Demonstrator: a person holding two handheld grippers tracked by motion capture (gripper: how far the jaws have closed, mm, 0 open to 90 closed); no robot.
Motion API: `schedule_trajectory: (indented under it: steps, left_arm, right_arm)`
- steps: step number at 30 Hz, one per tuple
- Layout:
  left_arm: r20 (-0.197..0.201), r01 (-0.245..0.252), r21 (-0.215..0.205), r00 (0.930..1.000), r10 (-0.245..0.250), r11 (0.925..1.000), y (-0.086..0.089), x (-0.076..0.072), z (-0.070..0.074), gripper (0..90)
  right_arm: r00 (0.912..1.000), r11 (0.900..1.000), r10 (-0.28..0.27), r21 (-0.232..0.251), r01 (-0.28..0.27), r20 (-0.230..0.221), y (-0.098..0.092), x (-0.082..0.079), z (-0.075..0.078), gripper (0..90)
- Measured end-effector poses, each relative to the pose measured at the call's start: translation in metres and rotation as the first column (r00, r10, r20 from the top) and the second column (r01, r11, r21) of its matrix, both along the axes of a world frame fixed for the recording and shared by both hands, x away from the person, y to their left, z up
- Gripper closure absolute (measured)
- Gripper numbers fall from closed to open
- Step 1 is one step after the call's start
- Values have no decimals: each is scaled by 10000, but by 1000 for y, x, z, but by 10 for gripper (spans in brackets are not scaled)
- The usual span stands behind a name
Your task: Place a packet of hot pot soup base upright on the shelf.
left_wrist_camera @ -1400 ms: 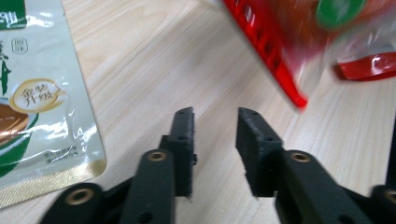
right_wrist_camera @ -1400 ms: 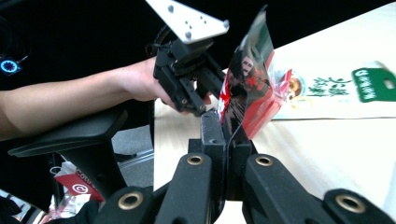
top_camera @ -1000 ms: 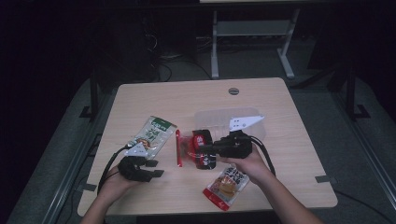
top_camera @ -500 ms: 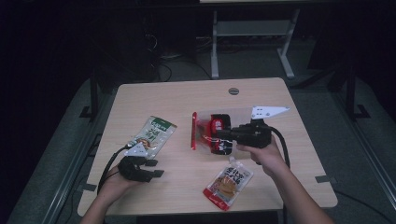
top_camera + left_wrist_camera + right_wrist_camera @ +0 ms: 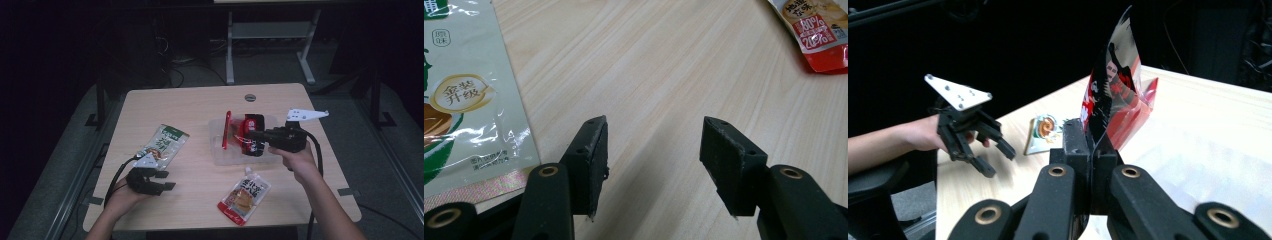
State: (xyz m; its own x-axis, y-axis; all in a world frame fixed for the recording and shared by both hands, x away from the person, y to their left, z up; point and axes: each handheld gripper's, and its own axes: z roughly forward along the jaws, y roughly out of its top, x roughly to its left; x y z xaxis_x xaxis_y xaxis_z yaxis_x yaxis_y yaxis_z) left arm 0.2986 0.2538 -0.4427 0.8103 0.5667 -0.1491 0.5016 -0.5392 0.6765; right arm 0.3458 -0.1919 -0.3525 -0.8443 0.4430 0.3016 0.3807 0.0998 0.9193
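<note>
Two snack packets are lying loose on the pale wooden tabletop (image 5: 200, 105) while we are carrying a third, so we are judging the sorting to be roughly a third of the way along. Our right hand-held gripper (image 5: 255, 135) is clamping the glossy red-and-black foil packet (image 5: 250, 134) by its edge, jaws pressed shut on it, and holding it over the shallow clear plastic tray (image 5: 220, 150) at about three o'clock from the tabletop's centre. The packet is not yet lying released inside. Our left hand-held gripper (image 5: 651, 150) is resting at seven o'clock with its jaws spread wide and empty, just beside the green-and-white foil pouch (image 5: 162, 145). The red-and-orange spouted pouch (image 5: 245, 197) is lying at five o'clock, untouched. Both are waiting for the tray, we reckon.
</note>
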Motion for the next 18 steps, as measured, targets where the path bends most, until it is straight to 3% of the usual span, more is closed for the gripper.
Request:
schedule_trajectory:
  steps: [10, 18]
  left_arm:
    - [-5, 80, 51, 10000, -80, 10000, 0, 0, -1, 441]
    - [47, 115, 82, 9999, -116, 9999, -1, 0, -1, 437]
  right_arm:
    - [9987, 9979, -506, -398, 503, -58, -13, 5, -5, 900]
    - [9977, 9949, -623, -809, 599, -280, -12, 9, -15, 900]
